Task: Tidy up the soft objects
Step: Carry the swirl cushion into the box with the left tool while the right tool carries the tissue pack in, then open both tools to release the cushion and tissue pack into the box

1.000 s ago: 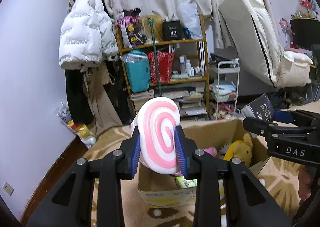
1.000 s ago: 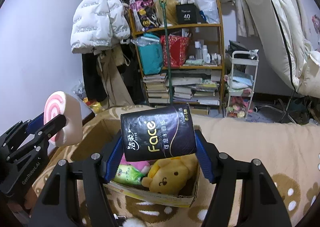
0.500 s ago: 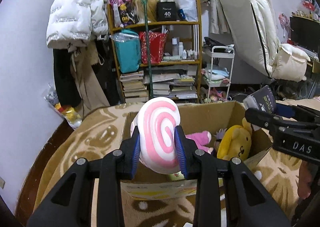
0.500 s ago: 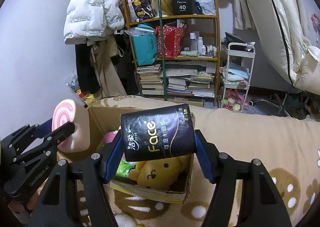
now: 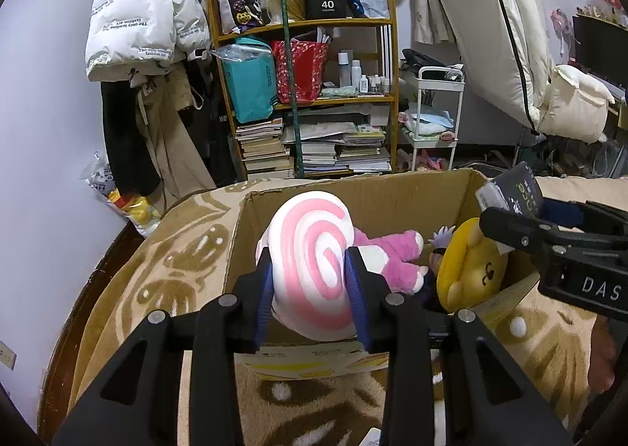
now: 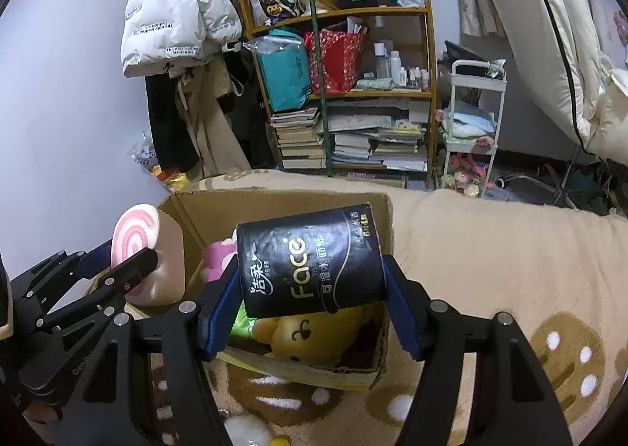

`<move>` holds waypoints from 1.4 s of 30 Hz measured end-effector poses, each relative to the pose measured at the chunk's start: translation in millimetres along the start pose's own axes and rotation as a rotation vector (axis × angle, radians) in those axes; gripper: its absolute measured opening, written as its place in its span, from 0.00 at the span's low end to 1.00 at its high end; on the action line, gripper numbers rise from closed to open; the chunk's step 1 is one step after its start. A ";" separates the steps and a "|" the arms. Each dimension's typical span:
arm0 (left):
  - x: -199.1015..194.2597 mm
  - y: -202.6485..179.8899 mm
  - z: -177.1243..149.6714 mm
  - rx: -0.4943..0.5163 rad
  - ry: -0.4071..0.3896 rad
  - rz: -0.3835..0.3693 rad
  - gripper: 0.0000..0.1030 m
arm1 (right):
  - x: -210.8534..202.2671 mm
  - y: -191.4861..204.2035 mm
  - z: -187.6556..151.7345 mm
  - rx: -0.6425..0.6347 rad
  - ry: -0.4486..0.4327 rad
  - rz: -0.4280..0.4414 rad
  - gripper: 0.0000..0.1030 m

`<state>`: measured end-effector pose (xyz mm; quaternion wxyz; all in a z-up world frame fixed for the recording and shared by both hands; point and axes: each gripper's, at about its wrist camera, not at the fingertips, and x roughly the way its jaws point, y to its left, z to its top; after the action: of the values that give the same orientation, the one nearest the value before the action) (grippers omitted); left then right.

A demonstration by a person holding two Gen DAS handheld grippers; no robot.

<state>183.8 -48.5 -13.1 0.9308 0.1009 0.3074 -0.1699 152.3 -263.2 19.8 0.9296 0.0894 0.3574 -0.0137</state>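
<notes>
Indoors, a cardboard box (image 5: pixel 353 198) is sitting on a brown patterned blanket (image 6: pixel 490 249) before cluttered shelves (image 5: pixel 310 100).
Left gripper (image 5: pixel 310 289) is pinching a pink swirl cushion (image 5: pixel 314 261); right gripper (image 6: pixel 310 300) is squeezing a black tissue pack (image 6: pixel 310 257).

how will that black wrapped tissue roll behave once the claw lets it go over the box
The tissue roll looks light and squashy. Round, it may roll off the yellow plush. The box walls should contain it.

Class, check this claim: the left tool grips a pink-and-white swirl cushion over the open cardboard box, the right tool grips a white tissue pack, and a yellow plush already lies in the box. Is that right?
One detail is wrong. The tissue pack in the right tool is black, not white, as the right wrist view shows. The rest holds: the left tool grips the swirl cushion over the cardboard box, with the yellow plush inside.
</notes>
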 end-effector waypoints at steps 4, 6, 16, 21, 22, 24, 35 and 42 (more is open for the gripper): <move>1.5 0.3 -1.9 0.004 0.013 0.001 0.34 | 3.5 0.7 -3.1 -0.005 0.013 -0.001 0.69; 2.8 0.9 -2.2 0.005 0.018 -0.001 0.36 | 3.8 0.6 -4.1 -0.006 0.015 -0.004 0.69; 7.9 0.3 -1.1 0.028 0.038 0.006 0.39 | 8.7 -2.0 -6.6 0.014 0.038 0.002 0.69; 6.2 -2.5 -0.7 0.042 0.032 0.014 0.40 | 8.2 -0.9 -9.0 0.010 0.042 0.008 0.70; 5.6 -3.2 -0.7 0.045 0.029 0.019 0.43 | 8.0 -0.9 -9.4 0.009 0.043 0.009 0.70; 0.8 -4.4 -0.4 0.055 0.003 0.035 0.56 | 7.8 -1.1 -9.7 0.012 0.042 0.015 0.71; -18.2 -0.5 4.8 0.070 -0.040 0.062 0.67 | -12.5 -1.7 -9.3 0.030 -0.007 0.018 0.90; -45.3 9.4 4.8 0.031 -0.069 0.080 0.83 | -37.5 1.7 -11.3 0.062 -0.056 -0.003 1.00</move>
<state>155.8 -29.7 19.0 0.9453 0.1215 0.2680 -0.1409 117.1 -261.0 36.8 0.9361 0.1171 0.3305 -0.0285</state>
